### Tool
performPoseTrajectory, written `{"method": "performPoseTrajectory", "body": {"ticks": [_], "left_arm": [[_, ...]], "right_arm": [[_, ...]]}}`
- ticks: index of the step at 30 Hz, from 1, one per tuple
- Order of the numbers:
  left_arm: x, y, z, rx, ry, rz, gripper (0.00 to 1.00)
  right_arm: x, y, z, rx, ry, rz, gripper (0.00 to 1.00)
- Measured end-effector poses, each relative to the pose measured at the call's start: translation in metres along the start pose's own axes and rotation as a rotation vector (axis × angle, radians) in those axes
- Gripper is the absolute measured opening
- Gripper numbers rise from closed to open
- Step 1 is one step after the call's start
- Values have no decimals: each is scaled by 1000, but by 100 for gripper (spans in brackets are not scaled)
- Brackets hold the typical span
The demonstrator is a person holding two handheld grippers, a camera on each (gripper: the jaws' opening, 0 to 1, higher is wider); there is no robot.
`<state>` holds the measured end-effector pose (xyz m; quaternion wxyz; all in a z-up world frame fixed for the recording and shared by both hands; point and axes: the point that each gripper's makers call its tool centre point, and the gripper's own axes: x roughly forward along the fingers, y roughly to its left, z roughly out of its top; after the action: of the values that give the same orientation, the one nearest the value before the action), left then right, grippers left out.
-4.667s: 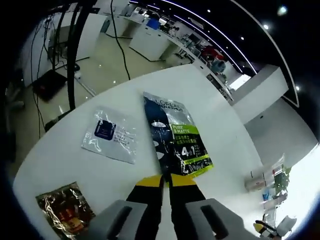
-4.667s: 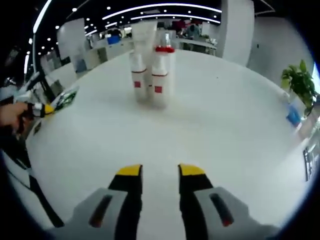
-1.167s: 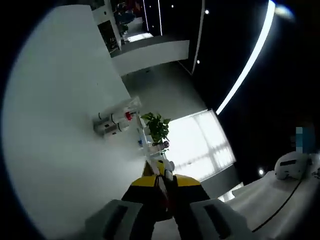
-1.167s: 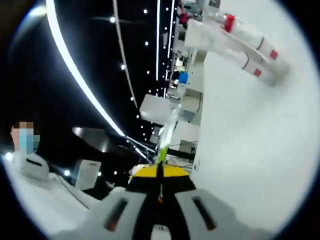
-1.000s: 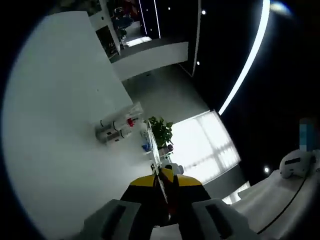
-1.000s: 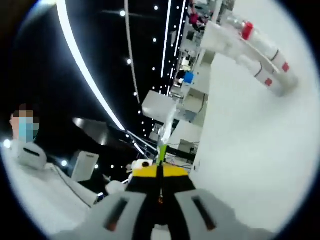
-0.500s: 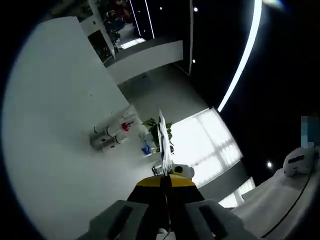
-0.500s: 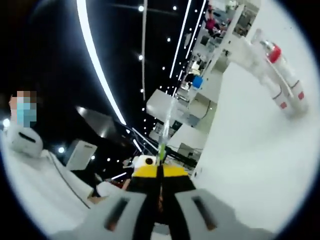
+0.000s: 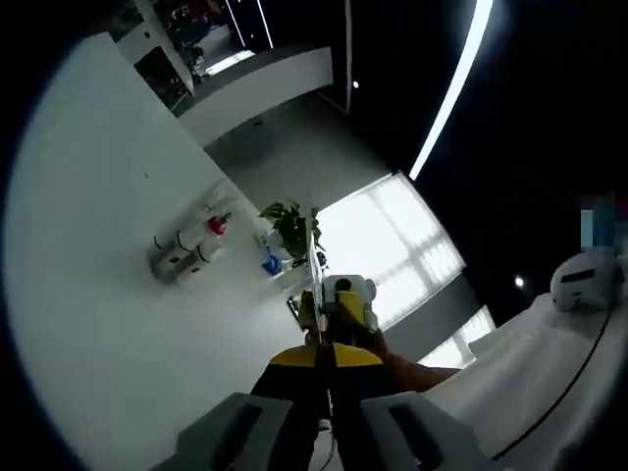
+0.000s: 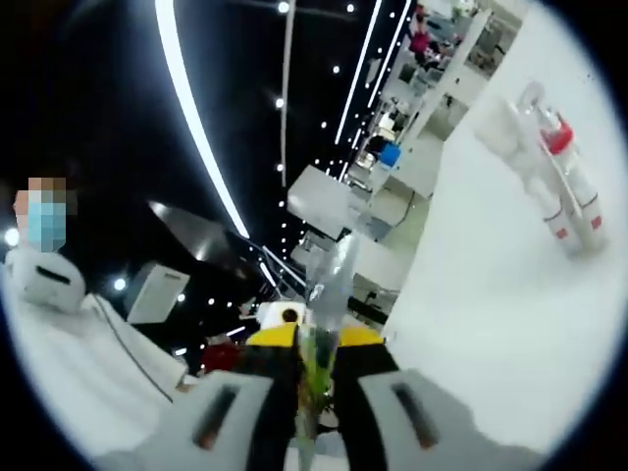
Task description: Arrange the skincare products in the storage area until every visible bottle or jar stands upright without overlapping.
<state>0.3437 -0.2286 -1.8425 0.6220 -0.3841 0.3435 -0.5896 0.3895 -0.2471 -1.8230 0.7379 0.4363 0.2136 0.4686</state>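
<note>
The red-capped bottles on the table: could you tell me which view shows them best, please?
The right gripper view: the red-capped bottles appear larger, with red labels visible. In the left gripper view they are small and distant on the white table.

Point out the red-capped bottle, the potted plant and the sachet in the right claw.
red-capped bottle (image 10: 555,139): right gripper view, red cap.
potted plant (image 9: 286,221): left gripper view, leaves.
sachet (image 10: 331,280): right gripper view, upper edge above the claw.
</note>
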Motion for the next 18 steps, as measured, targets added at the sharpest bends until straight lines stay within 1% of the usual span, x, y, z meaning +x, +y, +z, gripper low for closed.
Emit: {"method": "performPoseTrajectory", "body": {"ticks": [1,2,3,6,13,16,18], "left_arm": [[1,0,-2,5,7,-1,2],[1,2,-2,7,4,17,2],[1,2,-3,8,5,15,2],[-1,5,-4,26,16,26,2],[-4,5,-3,19,11,29,2],[-4,5,-2,15,11,32,2],[-4,6,-2,30,13,38,2]], "right_arm": [[0,1,-1,-9,11,1,4],[0,1,0,-14,6,-1,3],[0,1,-1,-16,15,0,2],[1,3,-4,-55,29,6,1],[2,6,-4,-48,19,24,0],[2,4,-3,-47,18,11,0],[2,4,-3,-48,19,3,1]]}}
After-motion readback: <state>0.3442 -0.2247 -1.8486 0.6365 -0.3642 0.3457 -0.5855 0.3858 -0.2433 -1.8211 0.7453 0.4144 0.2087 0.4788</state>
